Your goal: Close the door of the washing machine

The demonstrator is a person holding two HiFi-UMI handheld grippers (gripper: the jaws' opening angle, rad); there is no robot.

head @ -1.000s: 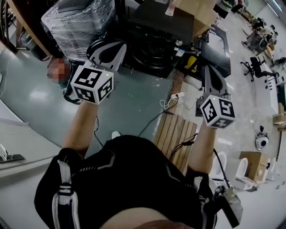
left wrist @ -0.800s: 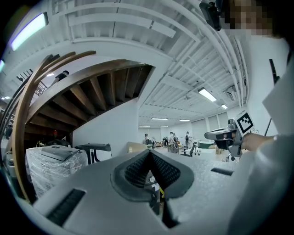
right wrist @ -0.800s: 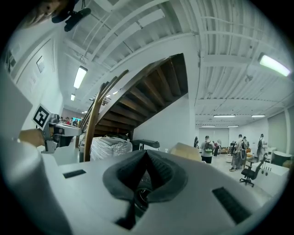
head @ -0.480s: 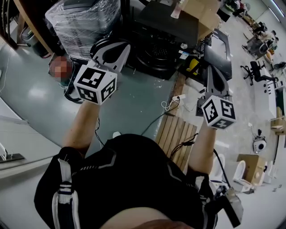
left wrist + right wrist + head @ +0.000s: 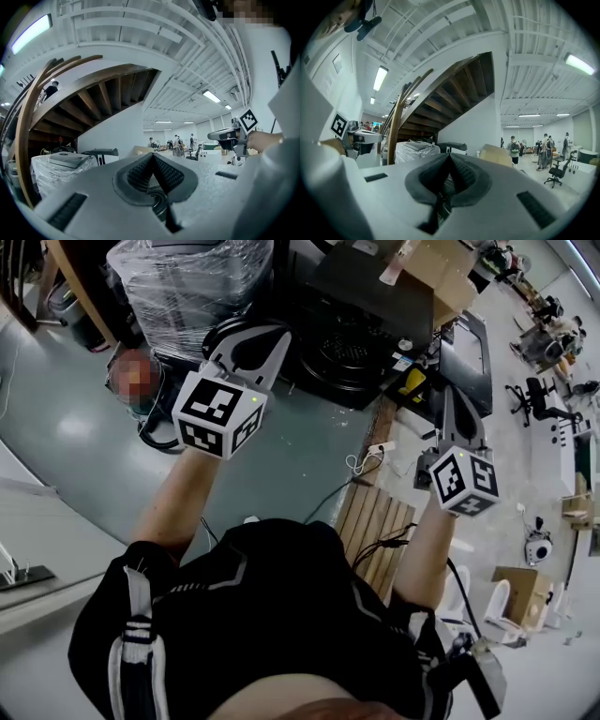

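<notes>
The dark washing machine (image 5: 370,282) stands ahead of me, and the round drum opening (image 5: 342,348) shows on its near side. I cannot make out how its door stands. My left gripper (image 5: 248,329) is held level in front of the machine's left part, apart from it, jaws shut and empty. My right gripper (image 5: 448,392) is level beside the machine's right side, also shut and empty. In the left gripper view the pads (image 5: 152,161) meet, and the machine's black top (image 5: 101,151) lies beyond. In the right gripper view the pads (image 5: 450,161) meet too.
A plastic-wrapped appliance (image 5: 187,277) stands left of the machine under a wooden staircase (image 5: 440,93). A dark flat panel (image 5: 464,348) lies to the right. A wooden pallet (image 5: 375,526), a white power strip (image 5: 375,448) and cables lie on the floor. People (image 5: 543,147) stand far off.
Both grippers have moved forward towards the washing machine, which now sits closer in the head view. Their jaws have stayed shut.
</notes>
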